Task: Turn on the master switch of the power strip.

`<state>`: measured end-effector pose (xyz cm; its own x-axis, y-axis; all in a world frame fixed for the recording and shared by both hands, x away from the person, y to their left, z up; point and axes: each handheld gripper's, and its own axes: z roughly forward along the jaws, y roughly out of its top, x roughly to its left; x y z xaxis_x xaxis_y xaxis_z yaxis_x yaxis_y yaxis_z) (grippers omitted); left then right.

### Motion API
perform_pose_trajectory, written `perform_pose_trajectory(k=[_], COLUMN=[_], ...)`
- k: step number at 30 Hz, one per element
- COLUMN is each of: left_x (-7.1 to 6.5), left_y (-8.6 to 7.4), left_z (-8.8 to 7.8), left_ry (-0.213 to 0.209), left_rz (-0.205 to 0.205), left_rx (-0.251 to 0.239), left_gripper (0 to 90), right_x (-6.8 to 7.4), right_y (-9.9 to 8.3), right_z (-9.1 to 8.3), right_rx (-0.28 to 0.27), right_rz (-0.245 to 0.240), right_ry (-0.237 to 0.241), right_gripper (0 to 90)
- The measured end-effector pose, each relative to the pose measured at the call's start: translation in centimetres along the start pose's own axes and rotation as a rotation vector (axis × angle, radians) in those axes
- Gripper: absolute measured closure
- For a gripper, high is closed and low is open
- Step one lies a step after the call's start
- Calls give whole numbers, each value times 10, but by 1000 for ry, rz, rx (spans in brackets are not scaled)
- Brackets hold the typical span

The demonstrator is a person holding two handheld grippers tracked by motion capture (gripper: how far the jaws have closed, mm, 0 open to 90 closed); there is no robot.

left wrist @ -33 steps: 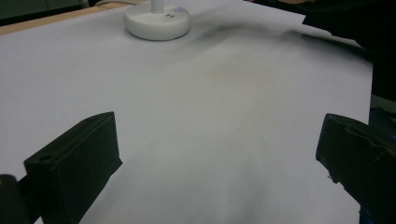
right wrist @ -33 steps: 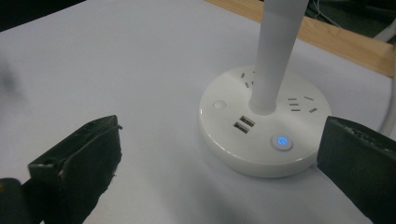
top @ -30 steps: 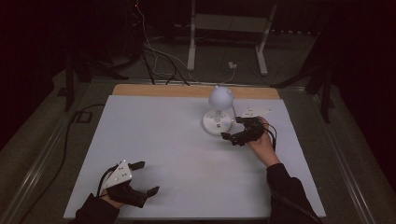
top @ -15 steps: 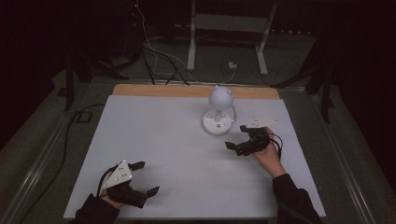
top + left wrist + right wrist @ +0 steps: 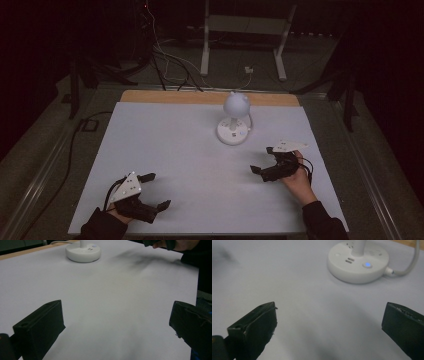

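Small white round-base desk lamp [image 5: 234, 126] at 12 o'clock on white counter [image 5: 165, 150], blue light lit. Left gripper [image 5: 154, 190] at 7 o'clock, right gripper [image 5: 262, 160] at 4: both w/ fingers apart, empty.

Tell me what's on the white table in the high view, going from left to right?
left gripper → white desk lamp → right gripper

A white desk lamp [image 5: 234, 120] stands at twelve o'clock on the white table [image 5: 170, 150], with wide-open grippers at seven [image 5: 156, 191] and four [image 5: 262, 160].
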<state>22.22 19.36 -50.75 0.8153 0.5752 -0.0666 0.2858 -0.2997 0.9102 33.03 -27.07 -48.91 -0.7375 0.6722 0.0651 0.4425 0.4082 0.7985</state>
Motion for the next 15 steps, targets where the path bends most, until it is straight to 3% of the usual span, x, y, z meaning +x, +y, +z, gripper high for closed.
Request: perform_pose_trajectory(k=[15], left_x=[-1], left_y=[0], left_z=[1], left_ry=[0], left_rz=[2], left_rx=[3], left_gripper=[1], right_x=[5], right_y=[-41], right_z=[-30], right_rx=[62], right_rz=[31], right_ry=[-40], right_gripper=[0])
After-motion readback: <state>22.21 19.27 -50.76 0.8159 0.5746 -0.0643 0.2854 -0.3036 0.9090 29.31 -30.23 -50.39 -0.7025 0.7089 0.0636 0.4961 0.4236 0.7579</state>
